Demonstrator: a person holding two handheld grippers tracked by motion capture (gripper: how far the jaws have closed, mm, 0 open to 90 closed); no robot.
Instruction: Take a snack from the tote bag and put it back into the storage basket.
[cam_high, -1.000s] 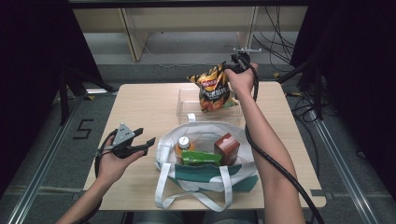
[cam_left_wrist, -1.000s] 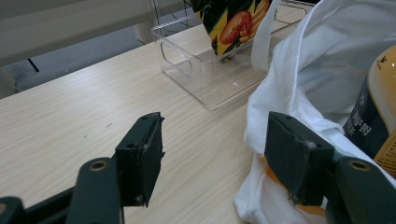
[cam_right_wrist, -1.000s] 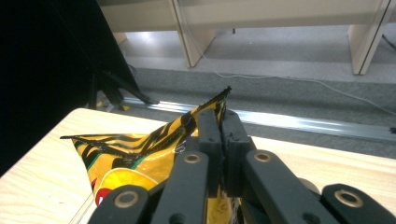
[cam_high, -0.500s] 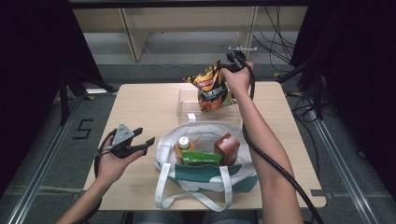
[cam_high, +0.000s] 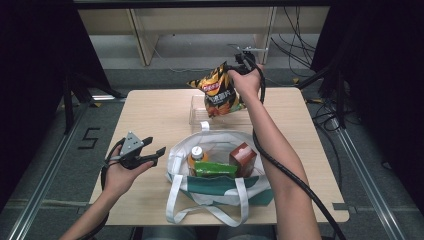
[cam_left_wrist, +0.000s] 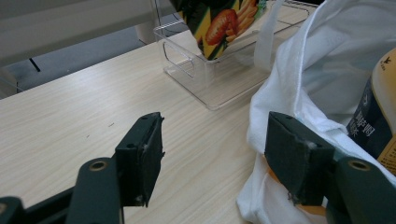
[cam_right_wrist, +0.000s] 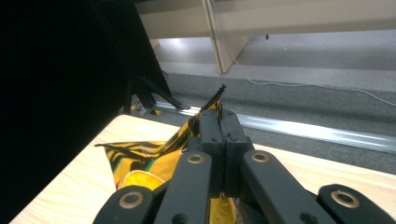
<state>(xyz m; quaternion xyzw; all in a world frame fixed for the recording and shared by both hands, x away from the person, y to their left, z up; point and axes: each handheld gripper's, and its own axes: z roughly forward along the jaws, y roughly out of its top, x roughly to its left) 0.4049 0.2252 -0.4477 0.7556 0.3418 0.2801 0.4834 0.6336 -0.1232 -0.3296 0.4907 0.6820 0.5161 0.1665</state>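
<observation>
**A:** so where's this at? Looks like unpacking or packing the white tote bag?

**B:** can't tell which way it's going tbh. The right gripper has its jaws clamped tight on the top edge of the chip bag, which hangs in the air over the clear plastic bin at the far side of the table. Its bottom end is dipping toward the bin or just above it.

**A:** what's left in the tote?

**B:** a bottle, a green box and a brown carton. So I'd guess one item in transit, three to go, if the bin's the destination.

**A:** how's the chip bag sitting?

**B:** long axis roughly vertical, pinched top corner up, bottom pointing down at the bin, slightly tilted, printed front facing the person.

**A:** left gripper?

**B:** jaws wide apart, holding nothing, parked just beside the tote's left side.
</observation>
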